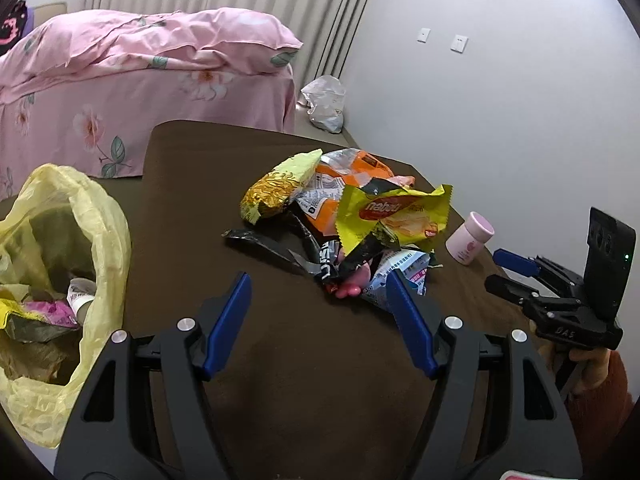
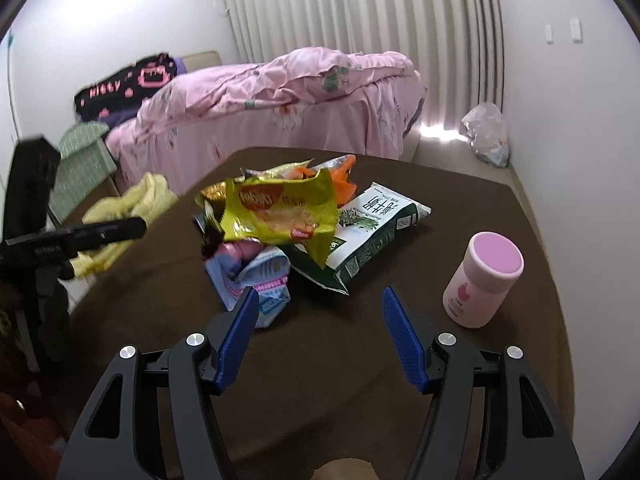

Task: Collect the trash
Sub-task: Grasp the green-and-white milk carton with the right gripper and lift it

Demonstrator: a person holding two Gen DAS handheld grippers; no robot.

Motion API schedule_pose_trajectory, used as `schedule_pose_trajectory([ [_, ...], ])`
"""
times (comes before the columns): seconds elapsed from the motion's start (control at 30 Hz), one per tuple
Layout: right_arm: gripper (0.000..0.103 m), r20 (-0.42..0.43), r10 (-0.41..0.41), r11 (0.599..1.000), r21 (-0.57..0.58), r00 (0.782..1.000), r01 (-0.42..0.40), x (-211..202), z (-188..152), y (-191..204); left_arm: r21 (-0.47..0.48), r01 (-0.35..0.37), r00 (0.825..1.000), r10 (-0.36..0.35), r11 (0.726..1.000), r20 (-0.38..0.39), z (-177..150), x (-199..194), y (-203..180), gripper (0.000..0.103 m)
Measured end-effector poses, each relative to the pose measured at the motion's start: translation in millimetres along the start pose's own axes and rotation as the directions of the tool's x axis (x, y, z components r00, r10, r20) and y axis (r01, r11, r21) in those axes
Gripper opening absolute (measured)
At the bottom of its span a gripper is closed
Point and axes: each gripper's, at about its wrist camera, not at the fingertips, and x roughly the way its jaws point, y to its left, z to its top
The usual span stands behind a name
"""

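I see the brown table (image 1: 192, 208) carrying all task items. The yellow trash bag (image 1: 60, 272) sits at its left edge, mouth open, wrappers inside. The wrapper pile (image 1: 344, 216) lies mid-table, a yellow snack wrapper (image 2: 280, 212) on top, a green-white packet (image 2: 372, 232) beneath. A pink bottle (image 2: 484, 280) stands upright right of the pile. My left gripper (image 1: 320, 284) is spread wide, empty, near the pile. My right gripper (image 2: 316, 300) is likewise wide, empty.

frames black | fingers (image 1: 412, 324) blue (ribbed) | screws silver | sleeve (image 1: 600, 396) orange
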Motion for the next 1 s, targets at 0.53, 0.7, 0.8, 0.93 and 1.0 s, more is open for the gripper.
schedule_pose_trajectory([
  [0.53,0.061,0.058,-0.175,0.976,0.140,0.983,0.166,43.7,69.8,-34.9,-0.039,-0.057,0.997,0.058,0.998,0.041,2.3,-5.7,10.5,0.066],
  [0.7,0.061,-0.090,-0.147,0.968,0.193,0.985,0.161,105.0,83.8,-49.6,-0.024,-0.069,0.996,0.070,0.997,0.052,1.1,-12.3,11.2,0.066],
  [0.8,0.061,-0.186,-0.106,0.970,0.197,0.977,0.143,134.1,77.4,-44.5,-0.049,-0.069,0.996,0.071,0.996,0.057,-0.1,-15.8,19.7,0.066],
  [0.93,0.060,-0.253,-0.018,0.976,0.206,0.967,0.072,142.7,59.7,-28.5,-0.094,-0.058,0.997,0.063,0.994,0.048,-3.2,-16.3,32.3,0.066],
  [1.0,0.055,-0.230,-0.019,0.982,0.180,0.973,0.061,133.3,51.1,-21.4,-0.101,-0.050,0.997,0.055,0.994,0.046,-4.0,-16.4,33.7,0.066],
])
